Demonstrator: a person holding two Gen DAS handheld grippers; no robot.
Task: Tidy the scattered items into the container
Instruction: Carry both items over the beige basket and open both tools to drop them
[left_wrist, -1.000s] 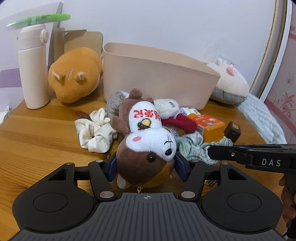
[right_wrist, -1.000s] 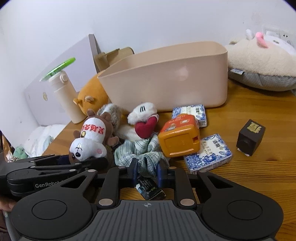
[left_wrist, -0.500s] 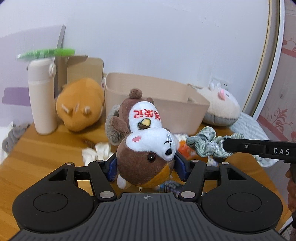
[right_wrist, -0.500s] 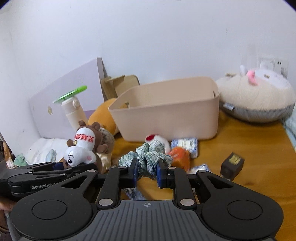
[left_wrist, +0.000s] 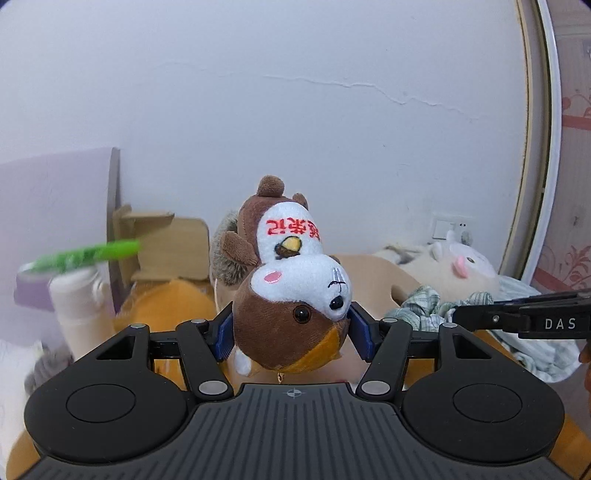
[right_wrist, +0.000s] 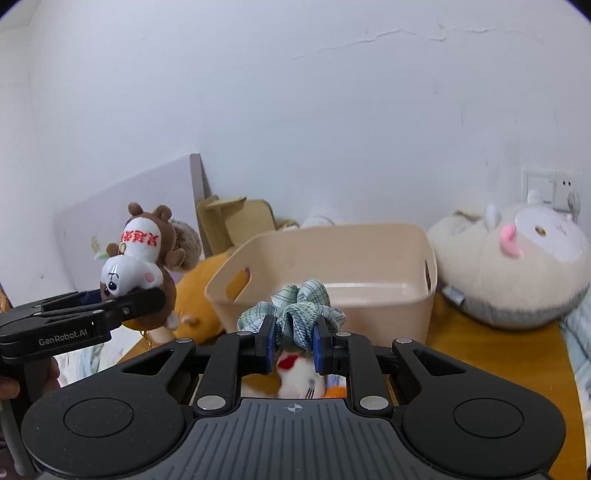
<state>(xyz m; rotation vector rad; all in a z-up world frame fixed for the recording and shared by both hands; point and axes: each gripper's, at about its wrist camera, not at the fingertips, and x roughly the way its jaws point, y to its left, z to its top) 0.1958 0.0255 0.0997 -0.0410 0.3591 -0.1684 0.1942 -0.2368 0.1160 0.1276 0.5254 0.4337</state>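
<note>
Container (right_wrist: 406, 295) waiting ahead, beige, open-topped, apparently bare inside; both loads lifted clear of the surface (right_wrist: 517, 354), so carry step in hand, release not yet made.

Nearest in the right wrist view: right hand-held gripper (right_wrist: 293, 341) clamped tight on a green checked scrunchie (right_wrist: 303, 306), blue pads (right_wrist: 267, 339) pinching the bunched fabric, most of the ring puffing out above the fingers. Just below and beyond, blurred: a small white and red plush (right_wrist: 297, 373) with something orange beside it, left on the surface (more to tidy after this).

Nearest in the left wrist view: left hand-held gripper (left_wrist: 291, 330) closed on a brown and white squirrel plush (left_wrist: 291, 295), held by the head end, body and red lettering sticking up and away. Off to the left of the scrunchie in the right wrist view, same plush, raised level with the container rim but short of it, over an orange plush (right_wrist: 199, 295).

Farther: container's near wall just past the scrunchie, cut-out handle on its left end. Beyond and beside: large cream plush (right_wrist: 517, 266) to the right, cardboard (right_wrist: 236, 221) and a lilac board (right_wrist: 129, 221) against the wall; a blurred bottle (left_wrist: 77, 306) at the left.

Next move, as judged: forward over the near rim with the scrunchie, then fingers apart once above the floor of the container. Squirrel plush needing a swing inward as well as forward (left end wall to clear first). Soft loads both, so a short drop harmless.
</note>
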